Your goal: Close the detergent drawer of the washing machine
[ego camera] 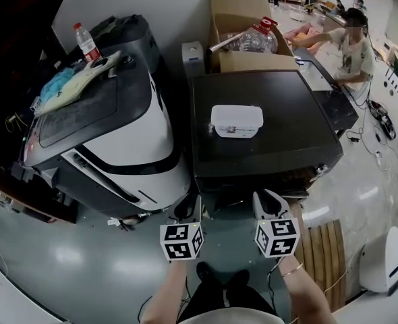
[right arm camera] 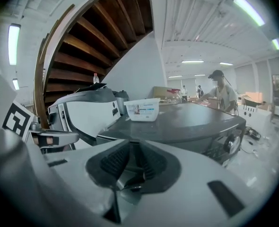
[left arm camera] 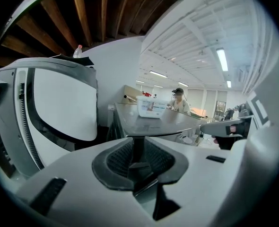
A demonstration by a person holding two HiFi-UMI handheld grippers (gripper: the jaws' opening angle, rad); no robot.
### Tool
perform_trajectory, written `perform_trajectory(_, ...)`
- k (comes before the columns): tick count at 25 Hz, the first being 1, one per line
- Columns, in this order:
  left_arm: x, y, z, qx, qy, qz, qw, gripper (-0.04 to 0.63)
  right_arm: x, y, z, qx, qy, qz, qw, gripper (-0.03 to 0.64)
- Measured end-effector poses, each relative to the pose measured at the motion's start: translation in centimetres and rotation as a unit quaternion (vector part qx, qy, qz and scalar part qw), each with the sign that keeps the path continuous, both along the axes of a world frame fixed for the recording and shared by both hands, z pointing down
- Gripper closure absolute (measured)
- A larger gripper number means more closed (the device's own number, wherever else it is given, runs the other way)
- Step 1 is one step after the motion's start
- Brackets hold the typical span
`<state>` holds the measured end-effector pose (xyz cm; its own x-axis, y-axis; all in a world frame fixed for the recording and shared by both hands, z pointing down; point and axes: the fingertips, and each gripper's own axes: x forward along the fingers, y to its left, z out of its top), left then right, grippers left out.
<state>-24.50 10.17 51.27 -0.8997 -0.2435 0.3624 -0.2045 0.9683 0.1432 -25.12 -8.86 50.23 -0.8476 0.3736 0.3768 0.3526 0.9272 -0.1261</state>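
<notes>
The washing machine (ego camera: 293,113) is the dark grey box at centre, and a white plastic tub (ego camera: 236,121) stands on its lid. Its front face is seen edge-on from the head view, so I cannot make out the detergent drawer; a control knob (right arm camera: 231,143) shows at the front right. Both grippers hang just in front of the machine, apart from it. The left gripper (ego camera: 189,209) has a narrow slit between its pads with nothing in it (left arm camera: 137,148). On the right gripper (ego camera: 266,202) the pads meet at the tips, empty (right arm camera: 130,150).
A white and black appliance (ego camera: 111,133) stands close on the left, with cloths and a water bottle (ego camera: 86,42) on top. Behind the machine is a cardboard box (ego camera: 246,25). A person (ego camera: 351,46) sits at the back right. A wooden slatted board (ego camera: 324,248) lies on the floor at right.
</notes>
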Motion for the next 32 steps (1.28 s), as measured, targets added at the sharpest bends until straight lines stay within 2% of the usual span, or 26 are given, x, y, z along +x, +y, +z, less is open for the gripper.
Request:
perform_trajectory(14, 4.2, -1.1, -4.1, -0.012, -0.041, 0.006, 0.999, 0.595, 4.7, -1.6, -4.3, -0.033, -0.04, -0.003, 0.999, 0.604)
perform_trajectory(24, 6.4, -1.0, -5.9, -0.023, -0.064, 0.002, 0.9977, 0.6, 6.7, -2.3, -5.5, -0.042, -0.055, -0.023, 0.997, 0.614)
perform_trajectory(32, 7.4, -1.0, -6.2, -0.02, -0.067, -0.001, 0.9976, 0.6, 7.5, -3.0, -6.7, -0.049, -0.07, -0.028, 0.996, 0.615)
